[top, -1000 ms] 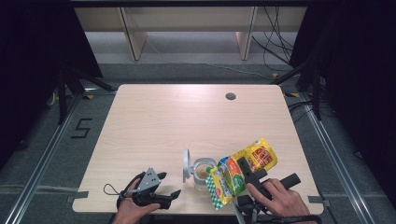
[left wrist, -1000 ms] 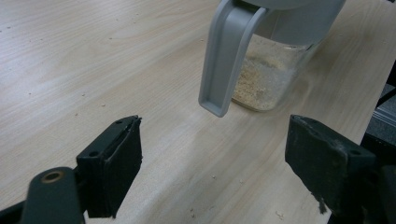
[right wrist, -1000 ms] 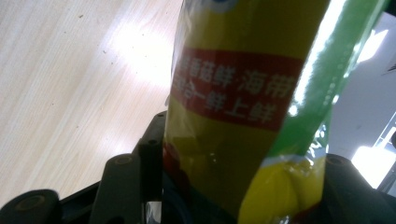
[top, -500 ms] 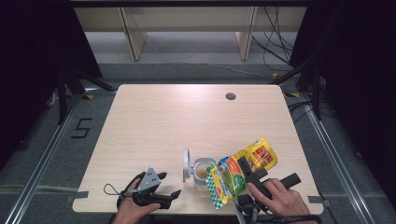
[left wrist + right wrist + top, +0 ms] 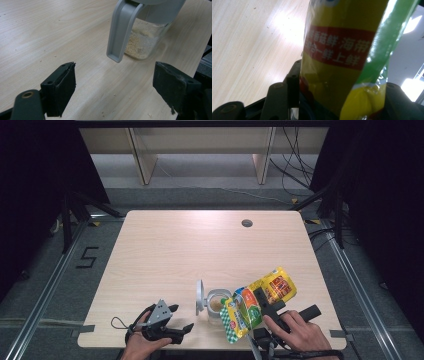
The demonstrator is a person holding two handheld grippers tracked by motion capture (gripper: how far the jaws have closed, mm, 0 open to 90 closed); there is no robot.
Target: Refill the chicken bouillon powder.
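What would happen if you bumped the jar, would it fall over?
Probably it would slide more than tip: the jar looks squat and stands flat on the table. Its open lid sticks up at one side, so a knock there might tilt it. It holds little powder, so it is likely light.

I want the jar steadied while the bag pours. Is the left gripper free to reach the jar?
Probably yes. The left gripper is open and holds nothing, and bare table lies between it and the jar; the grey lid hangs in front.

A glossy plastic pouch (image 5: pixel 257 302), a clear jar (image 5: pixel 216 306) with matt grey lid (image 5: pixel 200 296), on smooth pale wood table (image 5: pixel 190 250).
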